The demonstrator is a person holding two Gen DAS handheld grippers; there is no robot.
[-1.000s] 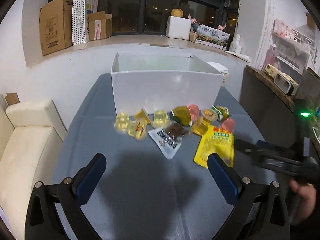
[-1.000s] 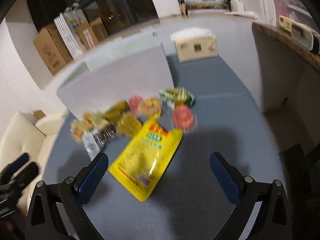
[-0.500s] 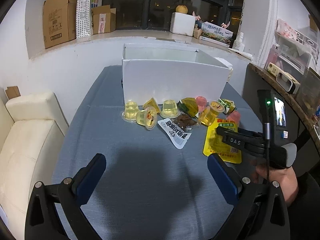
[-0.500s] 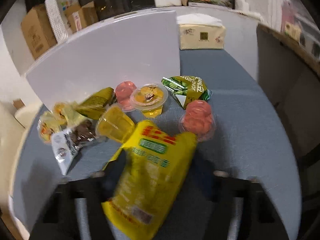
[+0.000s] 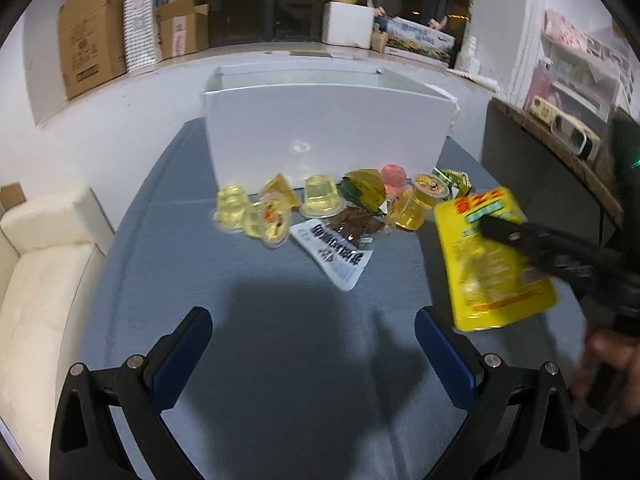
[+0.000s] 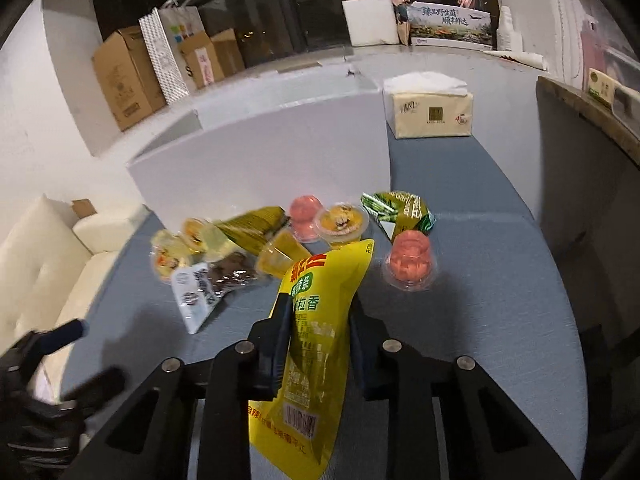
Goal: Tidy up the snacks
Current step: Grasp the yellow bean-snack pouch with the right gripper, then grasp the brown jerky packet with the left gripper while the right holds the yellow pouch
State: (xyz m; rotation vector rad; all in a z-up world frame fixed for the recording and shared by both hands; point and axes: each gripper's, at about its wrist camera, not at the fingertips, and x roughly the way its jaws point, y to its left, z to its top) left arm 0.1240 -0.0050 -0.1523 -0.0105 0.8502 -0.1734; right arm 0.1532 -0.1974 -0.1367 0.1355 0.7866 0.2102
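The right hand-held gripper point(image 6: 316, 344) was closing on the yellow pouch point(image 6: 310, 344); left hand-held gripper point(image 5: 312, 344) stood apart, empty; next likely carrying it over the white box point(image 5: 320, 136)

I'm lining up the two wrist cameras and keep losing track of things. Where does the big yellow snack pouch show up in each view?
Left wrist view: the yellow snack pouch is at the right, lifted off the table, with the right gripper closing on it.
Right wrist view: the pouch is at lower centre, pinched between the gripper's closing jaws.
Shared landmark: the white box behind the row of snacks.
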